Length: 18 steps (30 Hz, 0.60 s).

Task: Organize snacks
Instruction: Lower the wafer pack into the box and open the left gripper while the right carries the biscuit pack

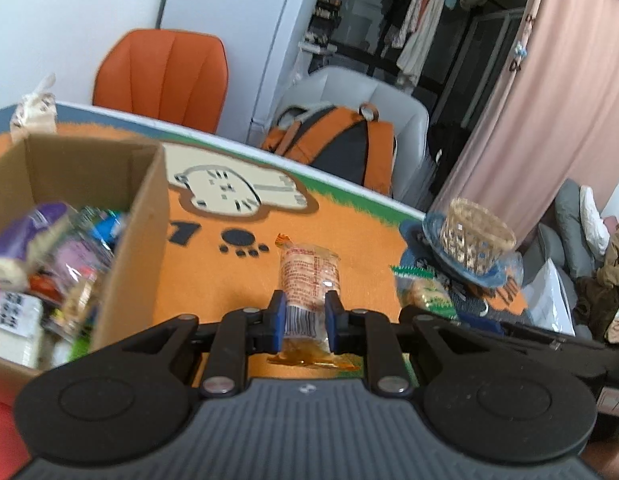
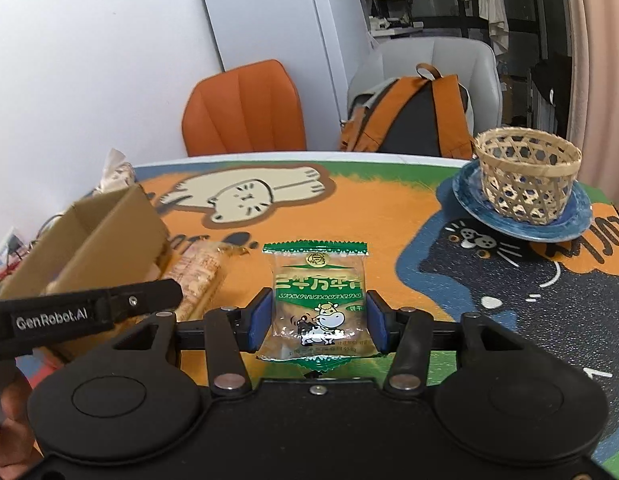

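snack packets [image 1: 309,280] [image 2: 319,300] in both tongs [image 1: 305,312] [image 2: 316,318]

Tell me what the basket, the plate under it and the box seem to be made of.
Basket: looks like woven bamboo or rattan strips, pale and matte, with an open lattice you can see through. Plate: probably glazed ceramic, blue with a mottled sheen, though enamel or plastic cannot be ruled out. Box: corrugated cardboard, brown and matte, with a raw cut top edge.
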{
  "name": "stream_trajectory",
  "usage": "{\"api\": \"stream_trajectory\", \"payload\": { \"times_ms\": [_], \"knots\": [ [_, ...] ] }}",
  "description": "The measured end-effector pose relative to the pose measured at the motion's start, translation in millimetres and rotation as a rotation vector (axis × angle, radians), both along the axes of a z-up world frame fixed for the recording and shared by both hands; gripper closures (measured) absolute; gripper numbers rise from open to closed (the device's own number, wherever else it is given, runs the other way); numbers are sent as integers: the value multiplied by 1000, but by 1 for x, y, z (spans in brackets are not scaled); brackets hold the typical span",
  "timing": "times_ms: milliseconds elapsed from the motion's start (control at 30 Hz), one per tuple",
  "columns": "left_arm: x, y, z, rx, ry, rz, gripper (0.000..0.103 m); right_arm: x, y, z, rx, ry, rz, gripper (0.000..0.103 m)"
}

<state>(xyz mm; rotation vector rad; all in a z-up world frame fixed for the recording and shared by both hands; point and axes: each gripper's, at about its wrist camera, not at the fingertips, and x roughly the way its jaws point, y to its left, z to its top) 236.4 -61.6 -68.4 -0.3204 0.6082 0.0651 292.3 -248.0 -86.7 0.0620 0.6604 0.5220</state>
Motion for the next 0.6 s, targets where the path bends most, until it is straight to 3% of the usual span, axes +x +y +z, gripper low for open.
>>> {"api": "stream_trajectory", "payload": {
  "times_ms": [600],
  "knots": [
    [-40,71,52,3,-104,128,84,-20,66,46,67,-81,115,54]
  ]
}}
